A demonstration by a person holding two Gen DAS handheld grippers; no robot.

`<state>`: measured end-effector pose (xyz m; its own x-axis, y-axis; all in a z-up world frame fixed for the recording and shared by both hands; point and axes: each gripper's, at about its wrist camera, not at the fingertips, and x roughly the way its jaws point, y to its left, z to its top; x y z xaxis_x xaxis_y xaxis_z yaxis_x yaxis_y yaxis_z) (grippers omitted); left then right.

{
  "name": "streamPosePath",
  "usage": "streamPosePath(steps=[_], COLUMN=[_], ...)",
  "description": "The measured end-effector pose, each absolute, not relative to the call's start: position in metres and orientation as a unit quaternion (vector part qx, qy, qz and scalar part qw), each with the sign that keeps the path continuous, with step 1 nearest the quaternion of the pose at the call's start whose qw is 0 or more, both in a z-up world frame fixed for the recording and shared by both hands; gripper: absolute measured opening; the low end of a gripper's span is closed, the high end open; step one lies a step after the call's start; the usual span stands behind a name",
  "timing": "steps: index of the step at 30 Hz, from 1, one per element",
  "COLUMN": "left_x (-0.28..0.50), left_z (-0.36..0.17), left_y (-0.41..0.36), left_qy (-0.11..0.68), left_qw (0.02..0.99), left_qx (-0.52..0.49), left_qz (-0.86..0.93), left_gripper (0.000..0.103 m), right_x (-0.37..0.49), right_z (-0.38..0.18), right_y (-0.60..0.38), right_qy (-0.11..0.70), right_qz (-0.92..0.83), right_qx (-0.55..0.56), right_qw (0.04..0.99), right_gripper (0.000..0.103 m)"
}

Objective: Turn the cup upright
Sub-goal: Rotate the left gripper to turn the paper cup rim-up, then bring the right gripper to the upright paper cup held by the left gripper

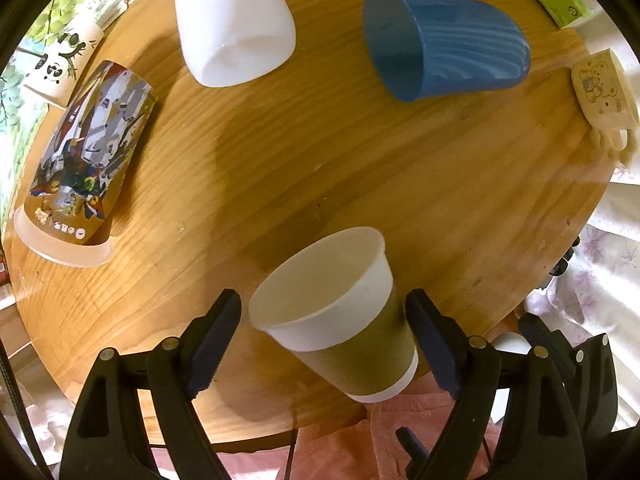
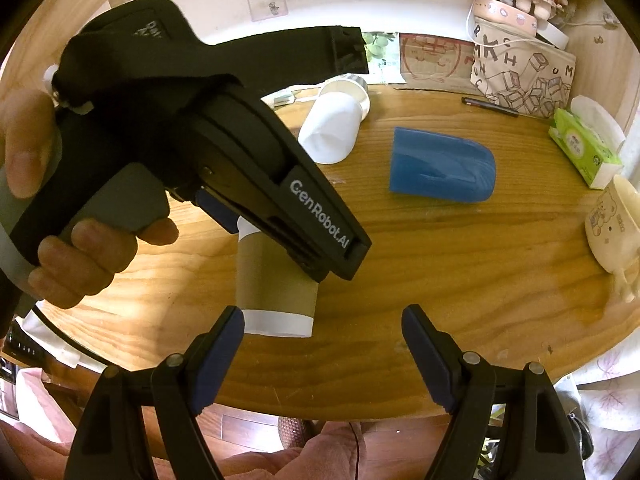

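A brown-and-white paper cup (image 1: 340, 316) stands upright on the round wooden table (image 1: 360, 160), between the fingers of my left gripper (image 1: 326, 344). The jaws stand wide, with a gap on the left side; the right finger (image 1: 428, 344) is close to the cup wall. In the right wrist view the same cup (image 2: 276, 280) shows below the left gripper's black body (image 2: 240, 152), held by a hand. My right gripper (image 2: 324, 356) is open and empty, just in front of the cup, near the table's front edge.
A blue cup (image 1: 444, 44) and a white cup (image 1: 232, 20) lie on their sides at the far side. A printed cup (image 1: 84, 160) lies at the left. A cream bear mug (image 1: 604, 92) and a green tissue pack (image 2: 584, 152) sit at the right edge.
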<state>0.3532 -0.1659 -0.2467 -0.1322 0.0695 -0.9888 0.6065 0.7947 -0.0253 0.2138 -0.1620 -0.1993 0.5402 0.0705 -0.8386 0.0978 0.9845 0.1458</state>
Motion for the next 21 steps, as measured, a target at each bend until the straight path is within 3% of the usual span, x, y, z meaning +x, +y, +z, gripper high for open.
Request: streamPosePath(steps=[21], left_x=[0.334], left_z=[-0.201], left_y=[-0.127], left_qy=[0.697], left_qw=[0.644], left_qx=[0.195], left_qz=[-0.249], left_gripper=[0.087], right_x=[0.213], right_z=[-0.201], right_y=[-0.147], right_qy=[0.482], right_qz=[-0.003], right_qx=[0.068], right_qw=[0.874], right_gripper=[0.082])
